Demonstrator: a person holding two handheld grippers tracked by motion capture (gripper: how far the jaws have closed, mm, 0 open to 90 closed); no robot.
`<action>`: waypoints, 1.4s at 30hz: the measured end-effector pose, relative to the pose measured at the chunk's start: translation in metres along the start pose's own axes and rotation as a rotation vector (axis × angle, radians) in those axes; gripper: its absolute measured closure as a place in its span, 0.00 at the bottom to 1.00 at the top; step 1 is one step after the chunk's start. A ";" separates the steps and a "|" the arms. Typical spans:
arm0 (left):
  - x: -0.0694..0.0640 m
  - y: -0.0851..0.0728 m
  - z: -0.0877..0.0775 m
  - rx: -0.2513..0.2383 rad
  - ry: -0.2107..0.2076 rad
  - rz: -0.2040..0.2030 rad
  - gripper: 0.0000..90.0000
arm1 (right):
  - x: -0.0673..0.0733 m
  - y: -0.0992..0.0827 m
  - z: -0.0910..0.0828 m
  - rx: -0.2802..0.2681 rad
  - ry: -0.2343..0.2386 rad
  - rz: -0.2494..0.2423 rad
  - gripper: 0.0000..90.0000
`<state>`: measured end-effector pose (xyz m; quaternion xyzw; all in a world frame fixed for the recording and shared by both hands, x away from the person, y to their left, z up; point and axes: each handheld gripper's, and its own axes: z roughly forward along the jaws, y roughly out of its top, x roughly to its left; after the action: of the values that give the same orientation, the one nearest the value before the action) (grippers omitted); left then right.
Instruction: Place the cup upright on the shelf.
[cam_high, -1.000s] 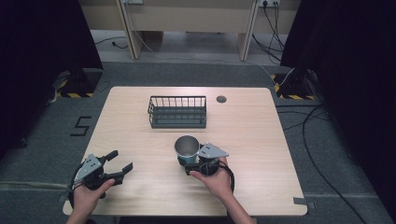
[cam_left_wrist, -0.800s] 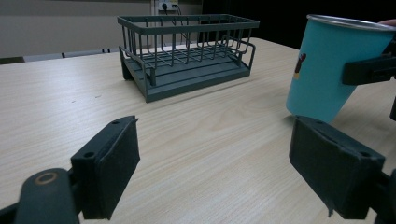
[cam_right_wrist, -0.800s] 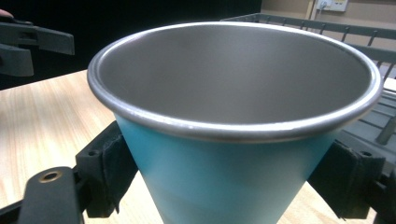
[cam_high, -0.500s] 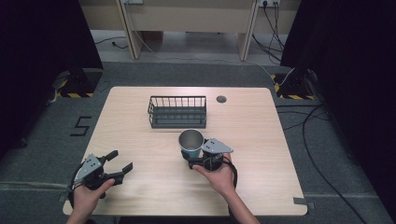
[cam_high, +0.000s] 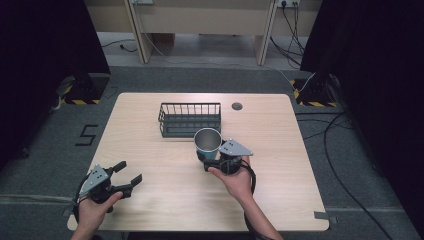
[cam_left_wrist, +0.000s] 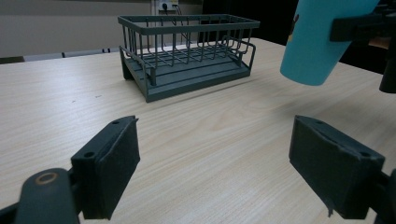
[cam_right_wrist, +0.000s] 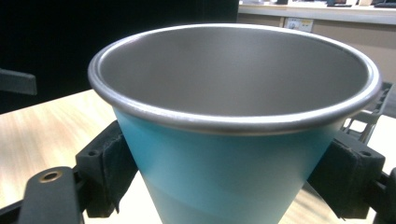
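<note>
Wooden bench (cam_high: 150, 150), wire basket (cam_high: 190, 119) as landmark. Right gripper (cam_high: 212, 159) fingers clamp blue cup (cam_high: 207, 142), lifted (bench-clear) just before basket. Left gripper (cam_high: 127, 175) fingers spread, empty, well short of basket. Next, likely: carry cup over rim, lower upright.

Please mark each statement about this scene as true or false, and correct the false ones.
1. The right claw is shut on the blue cup. True.
2. The blue cup stands on the table. False: the left gripper view shows it lifted clear of the wood.
3. The left claw holds something. False: its jaws are open and empty.
4. The wire basket is empty. True.
5. The cup lies inside the basket. False: it is beside the basket, near its front right corner.
</note>
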<state>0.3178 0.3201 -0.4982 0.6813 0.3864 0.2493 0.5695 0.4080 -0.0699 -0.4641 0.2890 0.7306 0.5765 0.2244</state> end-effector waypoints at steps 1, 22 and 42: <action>0.000 0.000 0.000 0.000 0.000 0.000 0.17 | -0.002 0.003 0.001 -0.008 -0.004 -0.001 0.20; 0.001 0.000 0.000 -0.001 0.000 -0.001 0.17 | -0.010 0.022 0.014 -0.042 -0.027 0.015 0.20; 0.001 0.000 0.000 -0.002 -0.001 -0.003 0.17 | -0.020 0.036 0.029 -0.050 -0.061 0.020 0.20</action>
<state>0.3181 0.3212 -0.4983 0.6803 0.3872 0.2484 0.5706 0.4479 -0.0573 -0.4361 0.3079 0.7059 0.5877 0.2479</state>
